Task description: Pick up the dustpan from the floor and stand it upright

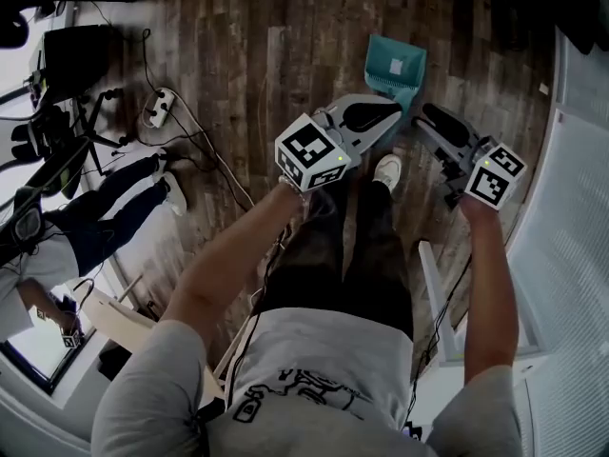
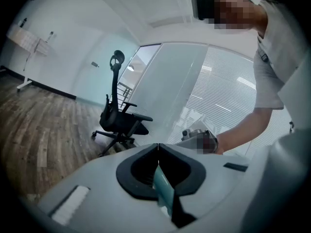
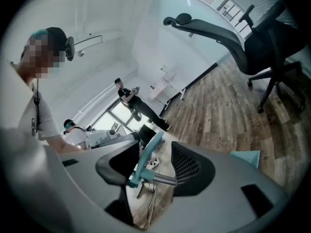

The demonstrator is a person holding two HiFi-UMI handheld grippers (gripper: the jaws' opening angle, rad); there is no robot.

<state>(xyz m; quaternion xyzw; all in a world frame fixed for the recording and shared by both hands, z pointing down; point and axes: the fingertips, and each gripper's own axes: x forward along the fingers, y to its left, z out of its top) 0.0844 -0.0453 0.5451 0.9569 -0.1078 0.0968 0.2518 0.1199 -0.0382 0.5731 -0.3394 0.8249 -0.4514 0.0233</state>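
— Wooden floor (image 1: 238, 46) underfoot, teal dustpan (image 1: 395, 65) just beyond the white shoe (image 1: 387, 169).
— Left gripper (image 1: 392, 114)?
— Pinched tight on the handle (image 2: 163, 186).
— And the right gripper (image 1: 428, 117)?
— Spread wide, handle tip standing between the jaws.

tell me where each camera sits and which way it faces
Head view: on the person's head, facing steeply down at the floor and dustpan; shows both forearms, legs, left gripper, right gripper.
Left gripper view: on the left gripper, facing along its shut jaws, clamped on the dustpan's handle, toward an office chair; shows the person's right arm.
Right gripper view: on the right gripper, facing along its open jaws, handle between them, over the floor; shows the person's left arm.
Shared: both gripper views show the handle.
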